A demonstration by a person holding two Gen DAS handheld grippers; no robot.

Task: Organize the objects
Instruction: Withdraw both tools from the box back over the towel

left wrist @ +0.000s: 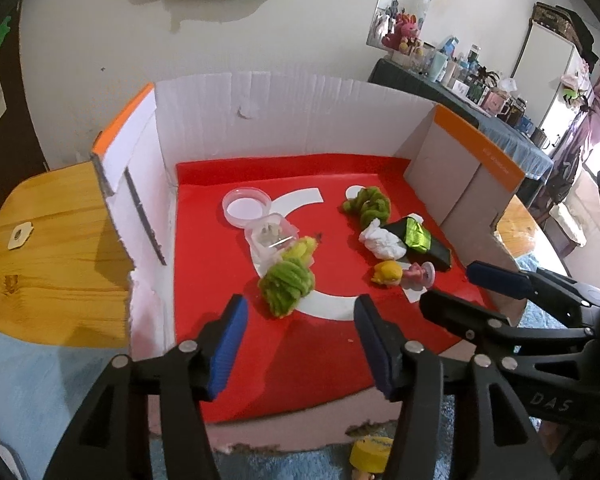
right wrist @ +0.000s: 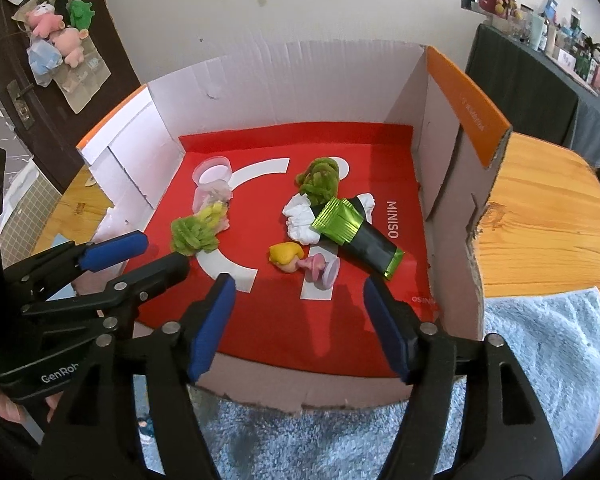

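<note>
- Left wrist view: the left gripper (left wrist: 296, 344) has its fingers spread wide and empty above the near part of the red mat (left wrist: 228, 280); a green fuzzy bundle (left wrist: 286, 286) lies just beyond the gap between them.
- Right wrist view: the right gripper (right wrist: 300, 324) is likewise released, holding nothing; a small figurine (right wrist: 300, 262) lies just ahead between its fingers.
- Beyond the right finger sit a black-and-green tube (right wrist: 356, 236) and crumpled white paper (right wrist: 300, 220), touching each other.
- Everything rests inside the cardboard box (right wrist: 440, 168).
</note>
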